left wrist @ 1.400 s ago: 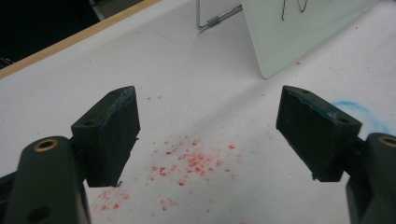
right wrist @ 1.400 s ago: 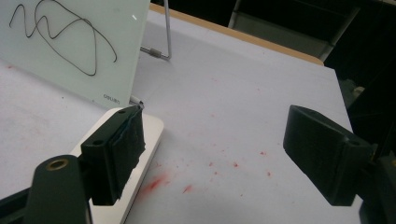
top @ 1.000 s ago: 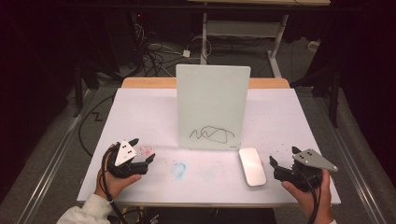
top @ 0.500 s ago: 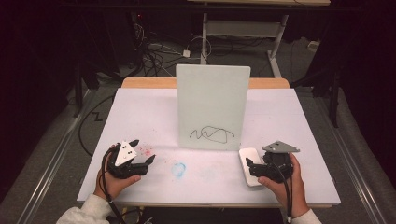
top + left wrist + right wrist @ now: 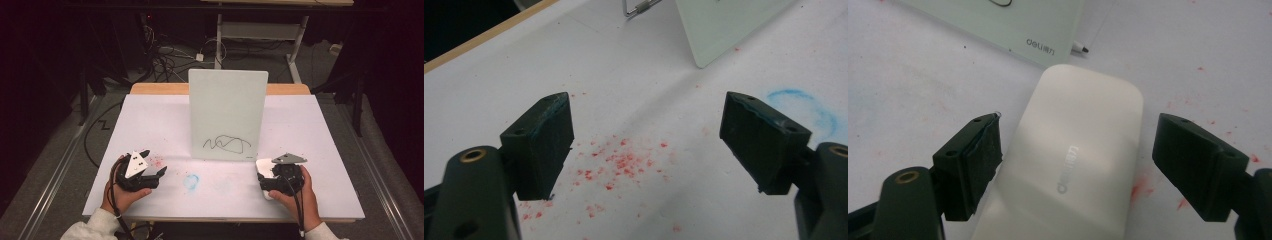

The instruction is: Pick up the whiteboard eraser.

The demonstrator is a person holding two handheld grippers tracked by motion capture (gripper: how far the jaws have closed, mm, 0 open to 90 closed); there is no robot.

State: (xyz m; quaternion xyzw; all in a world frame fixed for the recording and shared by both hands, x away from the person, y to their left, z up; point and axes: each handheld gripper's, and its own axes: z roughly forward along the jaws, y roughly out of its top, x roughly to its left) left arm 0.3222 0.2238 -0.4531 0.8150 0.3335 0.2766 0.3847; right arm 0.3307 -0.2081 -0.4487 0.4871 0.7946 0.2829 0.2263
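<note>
Right hand-held gripper [image 5: 264, 181] sat low over the counter [image 5: 310, 130], near its front edge, the person's right hand [image 5: 295, 192] wrapped round its body from behind, forearm coming in from the bottom. Jaws pointed toward the middle of the counter, the grey plate tilted on top. In the right gripper view the jaws stood wide, one on each side of the white eraser [image 5: 1073, 160]; one pad looked to be at the eraser's edge, the other clearly apart from it. No squeeze on it yet. The eraser lay flat on the counter, its far end close to the lower corner of the upright whiteboard [image 5: 227, 120], which carried a black scribble [image 5: 227, 145].

Left hand-held gripper [image 5: 159, 175] rested on the counter at the front left, hand [image 5: 122, 187] cupped under it, jaws aimed at the centre. Jaws spread wide with nothing between them, red specks [image 5: 621, 162] on the surface under them. A blue smudge ring [image 5: 190, 181] lay between the two grippers.
</note>
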